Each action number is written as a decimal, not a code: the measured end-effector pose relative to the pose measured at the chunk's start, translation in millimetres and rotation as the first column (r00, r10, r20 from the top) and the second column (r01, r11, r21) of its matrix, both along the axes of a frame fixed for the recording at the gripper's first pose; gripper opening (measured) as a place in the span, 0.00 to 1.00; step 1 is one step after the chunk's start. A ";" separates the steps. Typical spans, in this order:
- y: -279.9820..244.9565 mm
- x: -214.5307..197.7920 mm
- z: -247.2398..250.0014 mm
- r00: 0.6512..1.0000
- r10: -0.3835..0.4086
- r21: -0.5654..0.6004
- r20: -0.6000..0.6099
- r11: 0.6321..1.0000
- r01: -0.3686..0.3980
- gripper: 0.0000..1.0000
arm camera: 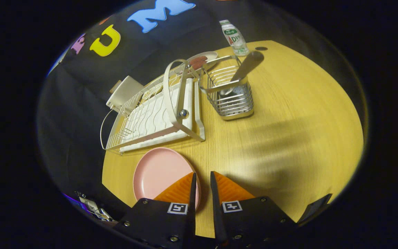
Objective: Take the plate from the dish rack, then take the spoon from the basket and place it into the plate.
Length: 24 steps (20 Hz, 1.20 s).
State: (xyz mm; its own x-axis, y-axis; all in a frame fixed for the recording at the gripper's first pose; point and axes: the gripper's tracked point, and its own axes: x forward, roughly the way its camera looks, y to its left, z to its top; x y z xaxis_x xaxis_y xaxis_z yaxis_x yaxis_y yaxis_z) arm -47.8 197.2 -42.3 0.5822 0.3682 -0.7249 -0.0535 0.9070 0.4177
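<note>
A wooden table (pixel 288 114) carries everything in the gripper view. The largest thing on it is the white dish rack (pixel 157 110), lying well beyond the fingers near the table's far side, its wire bed bare and a curved handle arching over it. A pink plate (pixel 159 171) lies flat on the table just in front of the rack — one finger overlaps its near rim from above, though whether it touches cannot be told. Beside the rack stands a wire basket (pixel 231 93), and the spoon (pixel 245 69) leans in it, bowl down, handle sticking up above the rim. Farther back stands a small bottle (pixel 234 37) with a green and white label, and next to it, behind the rack, a small plate with something reddish-brown on it (pixel 202 58). The gripper (pixel 201 178) hovers over the table's near part — its fingers nearly together, a narrow gap left between them, gripping nothing.
</note>
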 end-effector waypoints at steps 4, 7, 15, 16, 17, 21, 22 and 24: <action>-26.0 1.0 29.7 0.993 -0.017 -0.115 0.116 0.993 0.031 0.22; -43.7 1.9 47.6 0.978 -0.047 -0.179 0.205 0.980 0.084 0.22; -85.8 12.0 100.9 0.815 -0.110 -0.173 0.569 0.953 0.249 0.38; -90.3 14.0 101.4 0.797 -0.110 -0.173 0.594 0.950 0.260 0.38; -93.3 16.2 103.4 0.782 -0.105 -0.170 0.615 0.950 0.262 0.38; -101.2 35.5 117.2 0.695 -0.080 -0.157 0.714 0.950 0.271 0.38; -100.1 42.1 116.7 0.676 -0.068 -0.155 0.734 0.952 0.264 0.38; -102.1 53.5 106.3 0.672 -0.054 -0.165 0.739 0.952 0.258 0.38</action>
